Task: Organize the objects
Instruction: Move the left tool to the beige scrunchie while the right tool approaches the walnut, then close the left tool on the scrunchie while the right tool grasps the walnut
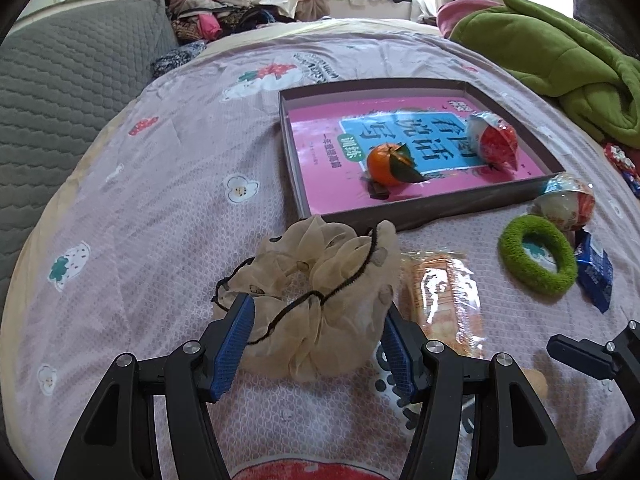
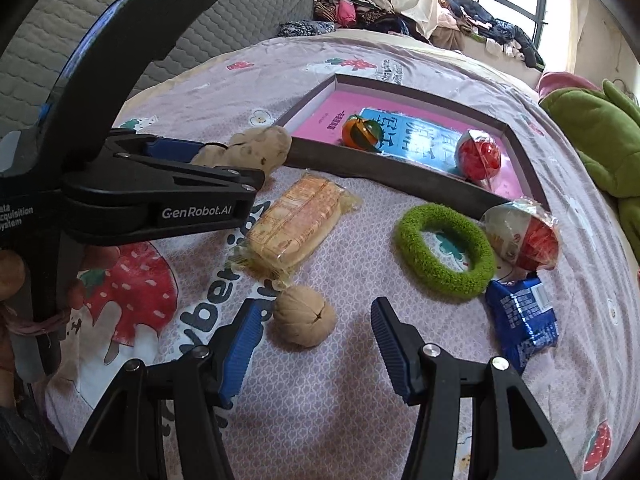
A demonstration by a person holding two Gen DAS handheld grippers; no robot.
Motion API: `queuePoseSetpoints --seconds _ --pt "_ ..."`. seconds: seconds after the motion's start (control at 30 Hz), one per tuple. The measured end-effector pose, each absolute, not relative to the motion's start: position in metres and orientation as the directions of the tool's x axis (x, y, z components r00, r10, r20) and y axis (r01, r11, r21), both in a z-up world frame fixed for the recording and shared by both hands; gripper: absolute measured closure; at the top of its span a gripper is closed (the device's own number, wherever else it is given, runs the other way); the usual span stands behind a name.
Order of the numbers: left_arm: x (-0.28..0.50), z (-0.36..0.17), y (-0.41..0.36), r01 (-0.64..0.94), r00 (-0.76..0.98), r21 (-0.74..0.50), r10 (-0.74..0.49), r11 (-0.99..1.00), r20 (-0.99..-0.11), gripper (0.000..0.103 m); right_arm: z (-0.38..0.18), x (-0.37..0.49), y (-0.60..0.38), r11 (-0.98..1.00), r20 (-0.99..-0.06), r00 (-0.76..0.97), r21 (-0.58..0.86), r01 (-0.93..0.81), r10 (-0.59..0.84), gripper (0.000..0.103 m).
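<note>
Both grippers, left gripper (image 1: 318,344) and right gripper (image 2: 314,346), angle downward with jaws apart, the left's seemingly gripping nothing.

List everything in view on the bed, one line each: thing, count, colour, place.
box tray: 1, dark rim, mid-bed; pink book lining it
orange: 1, orange with green leaf, in tray
wrapped ball snacks: 2, red and white, one in tray, one outside its corner
hair ring: 1, green, beside tray
blue packet: 1, blue, near ring
biscuit pack: 1, orange, clear wrap, before tray
scrunchie: 1, cream, black cord across it, between left fingers
walnut: 1, tan, by right gripper's inner finger
green blanket: 1, far corner
left gripper: open, straddling scrunchie
right gripper: open, over walnut
</note>
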State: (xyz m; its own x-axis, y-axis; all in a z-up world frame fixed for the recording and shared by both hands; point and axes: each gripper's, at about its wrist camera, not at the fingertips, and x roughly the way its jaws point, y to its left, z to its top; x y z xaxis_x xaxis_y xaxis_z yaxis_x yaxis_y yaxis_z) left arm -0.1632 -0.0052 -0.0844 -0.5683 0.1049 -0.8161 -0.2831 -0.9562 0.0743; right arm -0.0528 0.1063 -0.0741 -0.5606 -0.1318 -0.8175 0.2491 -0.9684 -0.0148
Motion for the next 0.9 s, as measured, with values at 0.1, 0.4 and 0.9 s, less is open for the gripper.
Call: queuePoseSetpoints --seconds 0.1,0.4,0.9 --pt "-0.169 -0.089 -0.006 -0.273 -0.562 0.069 0.101 -0.959 -0.821 0.039 -0.077 -0.055 0.107 -0.970 -0.819 -0.558 -0.006 0.245 -0.136 0.046" --pt "-0.174 -0.092 -0.018 -0.259 -0.549 -0.029 0.172 -0.965 -0.818 0.041 -0.081 -0.059 0.111 -0.971 -0.820 -0.555 0.008 0.240 -0.144 0.051" --pt "-0.168 -0.089 -0.015 -0.275 -0.555 -0.043 0.195 -0.961 -0.808 0.083 -0.084 -0.059 0.110 -0.968 -0.820 -0.556 -0.008 0.252 -0.138 0.069"
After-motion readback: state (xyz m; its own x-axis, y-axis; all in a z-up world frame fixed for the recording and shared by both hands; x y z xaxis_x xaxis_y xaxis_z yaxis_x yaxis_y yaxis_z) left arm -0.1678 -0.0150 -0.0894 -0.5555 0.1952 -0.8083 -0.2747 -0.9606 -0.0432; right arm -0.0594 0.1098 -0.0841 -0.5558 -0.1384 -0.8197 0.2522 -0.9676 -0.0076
